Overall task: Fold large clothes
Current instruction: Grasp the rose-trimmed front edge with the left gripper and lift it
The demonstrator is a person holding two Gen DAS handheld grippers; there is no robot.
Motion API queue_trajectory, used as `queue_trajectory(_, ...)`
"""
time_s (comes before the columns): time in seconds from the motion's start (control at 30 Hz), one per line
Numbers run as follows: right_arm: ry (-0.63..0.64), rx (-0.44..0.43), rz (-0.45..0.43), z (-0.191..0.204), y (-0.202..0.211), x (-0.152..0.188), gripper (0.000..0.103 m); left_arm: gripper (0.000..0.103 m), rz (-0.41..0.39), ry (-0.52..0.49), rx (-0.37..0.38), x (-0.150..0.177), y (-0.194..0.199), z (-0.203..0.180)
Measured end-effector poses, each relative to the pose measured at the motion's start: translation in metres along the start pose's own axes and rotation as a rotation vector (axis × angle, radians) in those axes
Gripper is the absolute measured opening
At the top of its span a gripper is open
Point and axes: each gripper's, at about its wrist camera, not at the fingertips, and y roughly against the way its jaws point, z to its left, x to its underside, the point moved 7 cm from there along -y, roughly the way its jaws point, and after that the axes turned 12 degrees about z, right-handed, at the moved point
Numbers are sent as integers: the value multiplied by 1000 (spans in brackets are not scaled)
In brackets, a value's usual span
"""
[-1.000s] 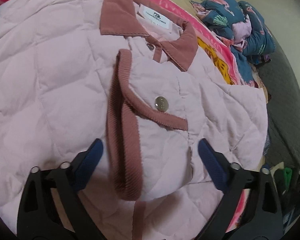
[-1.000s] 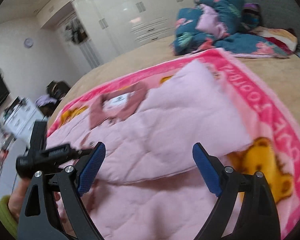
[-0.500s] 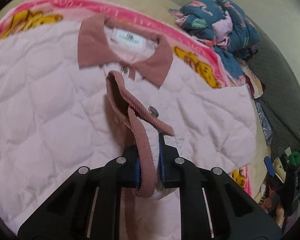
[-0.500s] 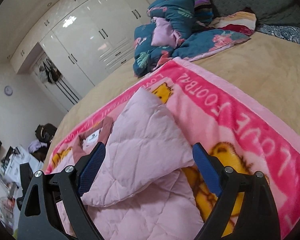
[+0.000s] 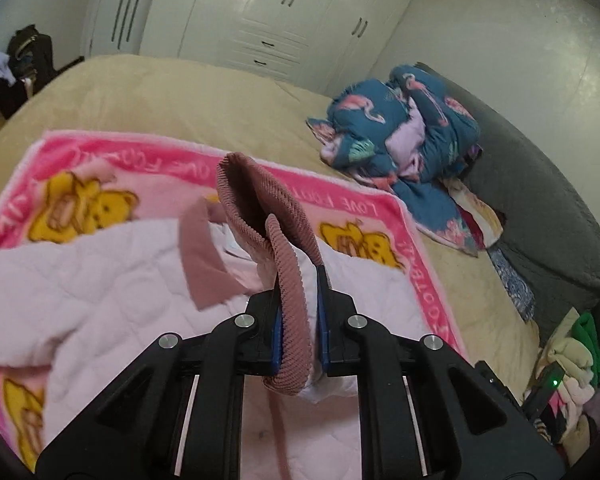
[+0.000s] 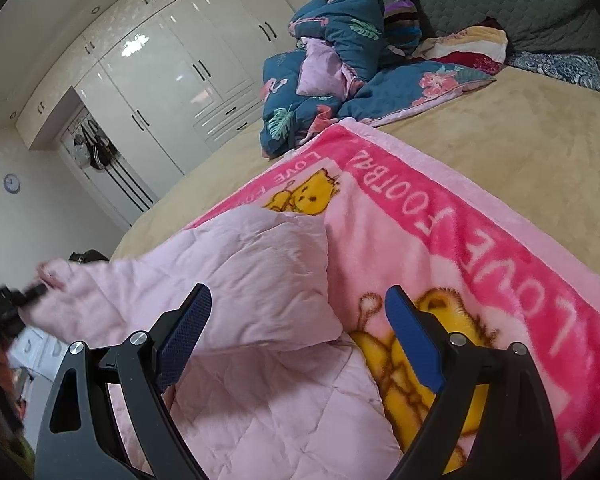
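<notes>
A pale pink quilted jacket (image 5: 100, 280) with a dusty-rose corduroy collar (image 5: 200, 256) lies on a pink teddy-bear blanket (image 5: 100, 168) on the bed. My left gripper (image 5: 298, 320) is shut on the sleeve's corduroy cuff (image 5: 284, 248) and holds it lifted above the jacket. My right gripper (image 6: 296, 344) is open and empty, just above the jacket's folded side (image 6: 252, 276) near the blanket's edge (image 6: 480, 248). The left gripper shows blurred at the far left of the right wrist view (image 6: 24, 296), pulling the sleeve.
A heap of dark blue flamingo-print bedding (image 5: 404, 128) lies at the far side of the beige bed (image 5: 160, 96). A grey headboard (image 5: 540, 216) runs along the right. White wardrobes (image 5: 260, 20) stand behind. Clutter (image 5: 576, 372) sits at the bed's right edge.
My left gripper closed on the sleeve cuff, then lifted it and tilted up so the room shows. My right gripper stayed open and drifted right along the blanket.
</notes>
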Motion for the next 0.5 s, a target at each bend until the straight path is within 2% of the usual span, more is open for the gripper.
queue_trajectory(0.17,64,21,25,17,-12,-1,88,6,28,53,-87,8,-13,50)
queue_trajectory(0.33,224,47,89,57,-39,5,88,6,85,86,-144,32,-40,92)
queue_trajectory(0.5,373,60,165,92,-81,22,87,7,111,82,-192,49,-56,116)
